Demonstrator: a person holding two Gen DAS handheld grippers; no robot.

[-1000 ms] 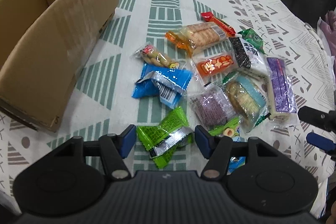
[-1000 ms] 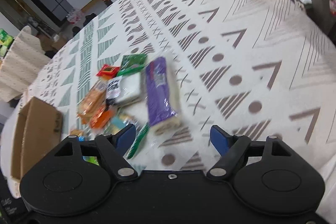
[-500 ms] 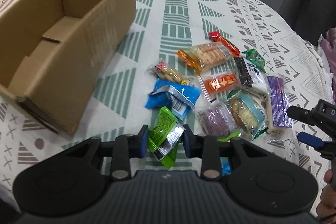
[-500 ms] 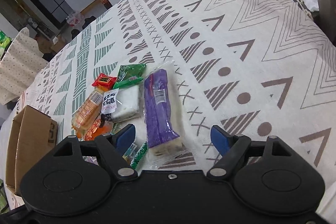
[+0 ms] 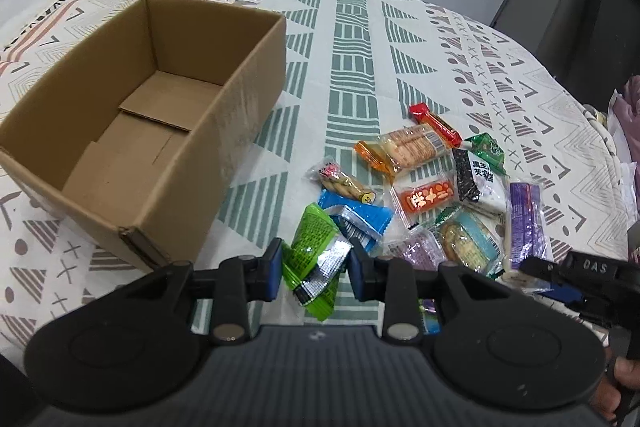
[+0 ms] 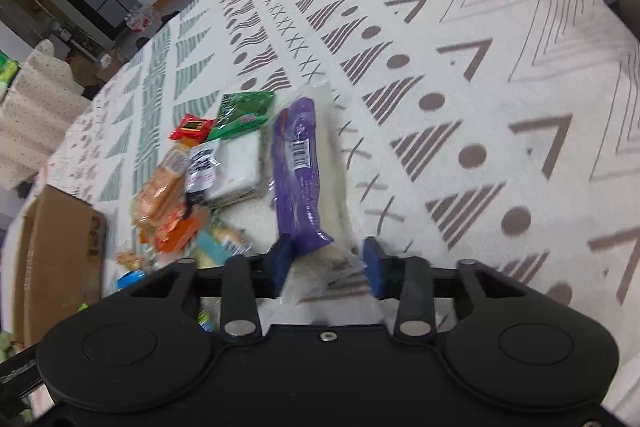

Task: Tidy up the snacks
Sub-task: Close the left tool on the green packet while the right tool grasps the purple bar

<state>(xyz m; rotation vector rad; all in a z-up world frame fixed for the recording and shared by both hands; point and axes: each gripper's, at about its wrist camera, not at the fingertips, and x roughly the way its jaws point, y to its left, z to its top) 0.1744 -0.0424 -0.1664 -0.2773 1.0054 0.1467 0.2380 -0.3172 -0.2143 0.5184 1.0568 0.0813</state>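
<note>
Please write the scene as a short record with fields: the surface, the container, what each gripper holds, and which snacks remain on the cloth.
surface: table under a white patterned cloth
container: open brown cardboard box, nothing inside
left gripper: shut on a green foil snack packet
right gripper: jaws have just been closing, pads around the near end of a long purple-wrapped cake in clear plastic
remaining snacks: blue packet, orange cracker pack, red bar, others in one pile beside the box

Both wrist fisheyes sit behind their fingers, angled steeply down, close over the patterned tablecloth (image 5: pixel 356 75). Shared: open brown cardboard box (image 5: pixel 248 107) and long purple-wrapped snack bar (image 6: pixel 298 171).
</note>
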